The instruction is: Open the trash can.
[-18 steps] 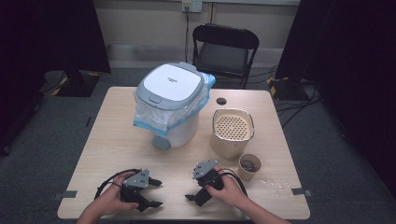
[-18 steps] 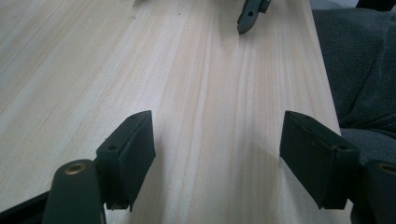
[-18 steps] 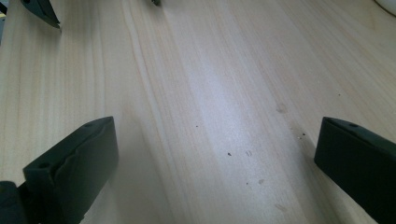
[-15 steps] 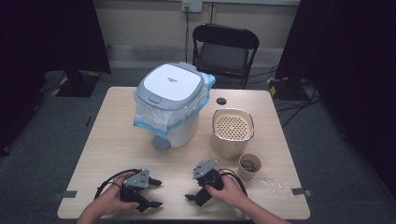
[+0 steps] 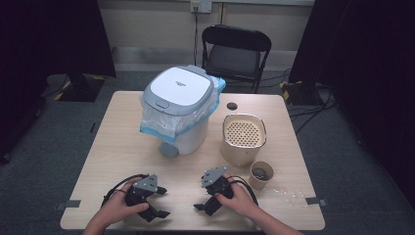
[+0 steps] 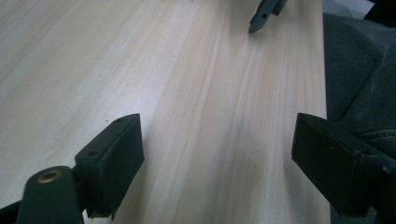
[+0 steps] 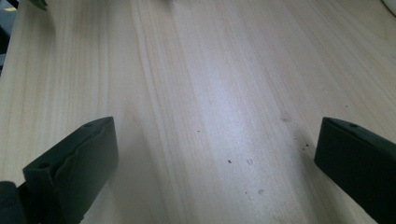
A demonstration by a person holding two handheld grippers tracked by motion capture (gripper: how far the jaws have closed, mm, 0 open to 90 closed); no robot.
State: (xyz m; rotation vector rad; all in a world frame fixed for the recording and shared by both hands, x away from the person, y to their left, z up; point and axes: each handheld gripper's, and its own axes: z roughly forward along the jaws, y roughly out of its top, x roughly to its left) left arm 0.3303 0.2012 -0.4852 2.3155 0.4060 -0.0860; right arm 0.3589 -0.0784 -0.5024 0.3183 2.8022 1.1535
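Both grippers rest low over the light wooden table (image 5: 122,147) near its front edge, each held in a hand. My left gripper (image 5: 165,201) is at the front left with its jaws spread wide and nothing between them. Its own view shows the left gripper (image 6: 219,154) over bare wood, with a dark fingertip (image 6: 261,18) of the other gripper at the top. My right gripper (image 5: 200,195) is at the front centre, also open and holding nothing. In its own view the right gripper (image 7: 219,154) spans bare tabletop with a few specks.
A white lidded bin (image 5: 181,107) lined with a clear bag stands mid-table. To its right are a beige perforated container (image 5: 243,137) and a paper cup (image 5: 262,174). A small black disc (image 5: 232,105) lies at the back. A black folding chair (image 5: 235,49) stands behind the table.
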